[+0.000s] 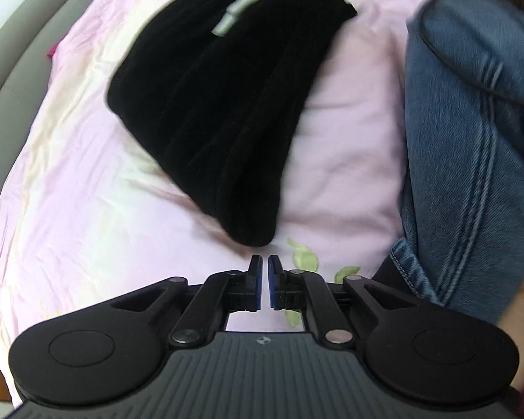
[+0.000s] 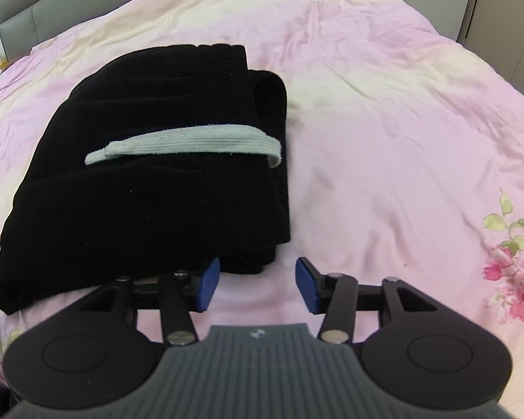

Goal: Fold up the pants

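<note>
Pants [image 2: 150, 174] are seen already folded on the bed [image 2: 384, 139], left gripper [image 1: 265, 281] nearly closed and empty, right gripper [image 2: 258, 284] wide apart, empty

Black pants [image 2: 150, 188] with a grey-white band [image 2: 192, 143] lie on a pink, flower-printed bedspread [image 2: 401, 139].

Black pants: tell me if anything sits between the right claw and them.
Nothing visible does. The right claw is open just in front of the near edge of the folded black pants, with only bare pink bedsheet between them. The grey drawstring lies on top of the pants, not in the way.
</note>
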`<state>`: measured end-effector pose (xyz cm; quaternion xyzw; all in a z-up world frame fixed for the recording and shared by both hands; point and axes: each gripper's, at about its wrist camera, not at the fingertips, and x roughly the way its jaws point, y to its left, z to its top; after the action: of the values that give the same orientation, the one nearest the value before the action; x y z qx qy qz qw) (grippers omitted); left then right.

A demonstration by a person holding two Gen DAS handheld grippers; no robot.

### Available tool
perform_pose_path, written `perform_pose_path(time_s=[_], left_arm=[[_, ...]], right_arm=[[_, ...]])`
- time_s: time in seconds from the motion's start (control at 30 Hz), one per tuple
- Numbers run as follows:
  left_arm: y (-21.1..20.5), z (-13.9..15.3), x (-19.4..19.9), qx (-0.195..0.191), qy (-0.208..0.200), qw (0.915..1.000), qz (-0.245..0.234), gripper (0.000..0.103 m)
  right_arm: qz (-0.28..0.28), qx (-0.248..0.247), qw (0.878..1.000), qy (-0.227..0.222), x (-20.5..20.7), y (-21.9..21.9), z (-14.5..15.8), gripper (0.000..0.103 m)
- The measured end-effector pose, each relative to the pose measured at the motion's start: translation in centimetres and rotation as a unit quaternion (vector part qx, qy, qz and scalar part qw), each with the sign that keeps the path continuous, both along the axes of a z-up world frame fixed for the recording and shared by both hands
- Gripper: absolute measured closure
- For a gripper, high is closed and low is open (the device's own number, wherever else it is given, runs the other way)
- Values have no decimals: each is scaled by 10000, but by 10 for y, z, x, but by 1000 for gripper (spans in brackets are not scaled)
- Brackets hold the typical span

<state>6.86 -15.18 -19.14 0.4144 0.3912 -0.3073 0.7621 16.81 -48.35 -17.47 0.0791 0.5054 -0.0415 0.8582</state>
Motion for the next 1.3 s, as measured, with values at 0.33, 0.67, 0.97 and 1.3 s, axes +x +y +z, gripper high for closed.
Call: perform_pose_path(time_s=[0.33,0.67,0.97,1.3], left_arm=[[8,80,98,-1595,-35,9805,1146,57],[18,57,215,-2894,1182,9192,2394,32],[39,-8,279,-3471,2352,8591,2936,28],[61,-53,307,-4253,3449,7740,3180,36]], right_arm=[[200,564,9971,-480,12,-25,36,21],[210,1309,9899,-506,58,-55,18,21],[101,2440,9696,-179,106,-80,-38,20],[63,3646,9311,104,135,-97,-95,25]])
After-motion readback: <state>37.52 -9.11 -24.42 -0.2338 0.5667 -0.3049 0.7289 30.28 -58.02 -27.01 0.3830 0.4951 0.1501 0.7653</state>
